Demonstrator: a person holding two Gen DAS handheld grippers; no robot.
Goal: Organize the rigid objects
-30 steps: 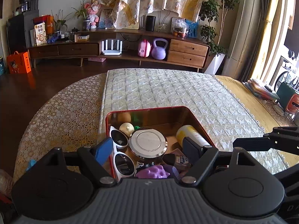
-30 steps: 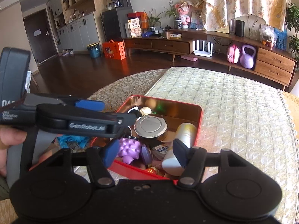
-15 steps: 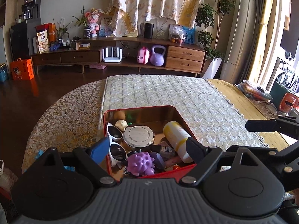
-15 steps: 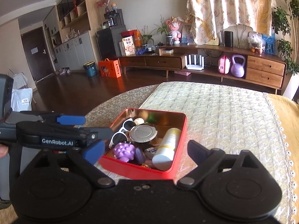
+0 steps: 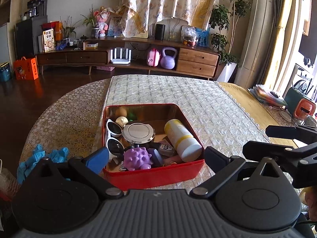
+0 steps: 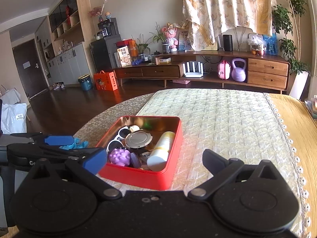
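A red tin box (image 5: 154, 175) (image 6: 170, 158) sits on the quilted table cover. It holds white sunglasses (image 5: 113, 136) (image 6: 118, 138), a round silver lid (image 5: 138, 131) (image 6: 138, 138), a white and yellow bottle (image 5: 183, 137) (image 6: 161, 150), a purple spiky toy (image 5: 137, 157) (image 6: 119, 156) and other small items. My left gripper (image 5: 155, 158) is open and empty, pulled back just in front of the box. My right gripper (image 6: 153, 161) is open and empty, to the right of the left one, also short of the box.
Blue gloves (image 5: 39, 156) lie on the table left of the box. The right gripper shows at the right edge of the left wrist view (image 5: 287, 144). Books and an orange device (image 5: 303, 109) sit at the table's far right. A wooden sideboard (image 5: 128, 57) stands behind.
Both grippers have drawn back and up from over the box and opened wider. The box's front wall now shows whole in both views.
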